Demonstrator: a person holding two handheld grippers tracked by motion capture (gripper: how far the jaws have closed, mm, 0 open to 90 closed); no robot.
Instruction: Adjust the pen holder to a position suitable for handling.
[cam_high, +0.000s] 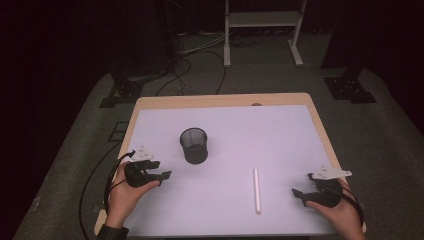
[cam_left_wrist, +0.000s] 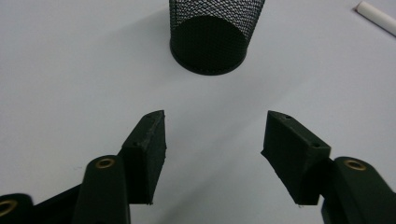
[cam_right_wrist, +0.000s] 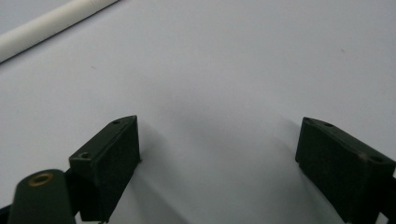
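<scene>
Left gripper (cam_high: 165, 175) at the near left of the tabletop (cam_high: 280, 125), jaws apart with nothing between them, pointing right. Just beyond it, slightly right, a black mesh cup (cam_high: 194, 145) stands upright, apart from the jaws. Right of centre, a white stick (cam_high: 257, 190) lies flat, running near to far. Right gripper (cam_high: 299, 195) at the near right, jaws wide and empty, pointing left toward the stick, not touching it.
</scene>
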